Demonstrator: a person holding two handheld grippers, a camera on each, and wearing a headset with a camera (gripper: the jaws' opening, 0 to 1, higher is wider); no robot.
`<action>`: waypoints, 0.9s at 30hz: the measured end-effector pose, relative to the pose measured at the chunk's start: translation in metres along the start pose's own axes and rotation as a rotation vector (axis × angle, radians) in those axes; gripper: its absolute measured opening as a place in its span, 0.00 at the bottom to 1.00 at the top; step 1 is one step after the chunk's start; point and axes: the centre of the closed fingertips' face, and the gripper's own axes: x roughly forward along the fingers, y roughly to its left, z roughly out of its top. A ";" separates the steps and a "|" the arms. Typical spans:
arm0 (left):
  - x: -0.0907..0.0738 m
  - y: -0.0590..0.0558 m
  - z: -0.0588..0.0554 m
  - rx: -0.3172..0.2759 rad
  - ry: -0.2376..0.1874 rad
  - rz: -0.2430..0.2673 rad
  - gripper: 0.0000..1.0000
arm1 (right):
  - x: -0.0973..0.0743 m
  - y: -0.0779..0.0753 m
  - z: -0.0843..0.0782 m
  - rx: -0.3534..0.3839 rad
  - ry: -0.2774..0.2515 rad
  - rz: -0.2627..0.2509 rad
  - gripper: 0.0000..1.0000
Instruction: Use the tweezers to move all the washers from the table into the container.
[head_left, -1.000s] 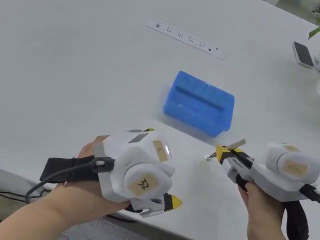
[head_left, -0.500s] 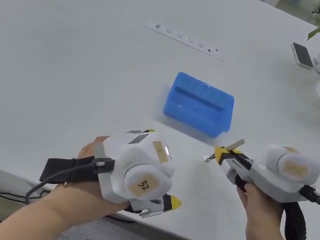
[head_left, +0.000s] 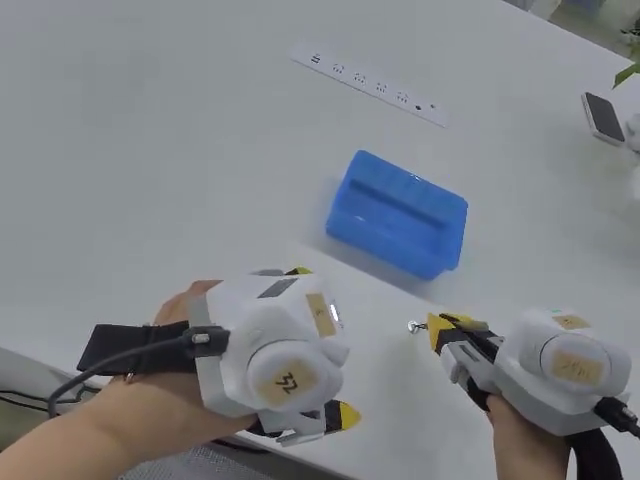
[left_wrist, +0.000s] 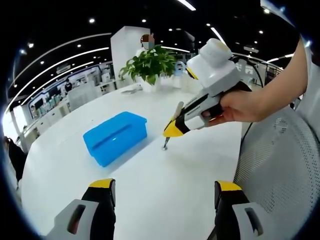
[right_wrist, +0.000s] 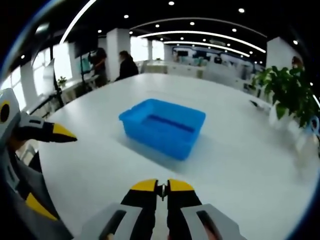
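Since a second ago the right tool (head_left: 440, 327) has dropped lower and nearer the person, and the tweezers' silver tail end, which stood up behind its yellow tips then, is hidden in the head view.

One pair of tweezers (head_left: 414, 326) is pinched in that tool, whose two jaws are drawn narrow with a thin sliver between them in the right gripper view. From the left gripper view the tweezers' point touches the worktop (head_left: 150, 150) just ahead of the tool. A tiny pale speck sits at that point; I cannot tell whether it is a washer.

One blue container (head_left: 397, 212) stands open side up beyond the tweezers, apart from them, with a strip of bare white surface between.

The left tool (head_left: 322, 341) hovers over the near side of the worktop, its jaws spread wide and holding nothing.

Farther out lie one white power strip (head_left: 370, 82) past the container and one phone (head_left: 603, 110) near the far right. A potted plant (left_wrist: 150, 65) stands beyond the container in the left gripper view, and two people (right_wrist: 125, 65) stand in the hall behind.

The near edge runs just under the person's left hand (head_left: 180, 300). Left of the container the surface lies broad and bare, and the lane from tweezers to container is open.
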 end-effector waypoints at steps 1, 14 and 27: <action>0.000 0.000 0.000 0.001 0.000 0.000 0.83 | 0.000 -0.001 0.000 0.006 0.001 -0.001 0.03; 0.000 0.001 -0.001 0.009 0.005 0.005 0.82 | -0.001 -0.004 0.012 0.062 0.014 0.022 0.02; -0.001 0.001 0.000 0.014 0.005 0.004 0.82 | -0.009 -0.002 0.055 0.034 -0.039 0.067 0.02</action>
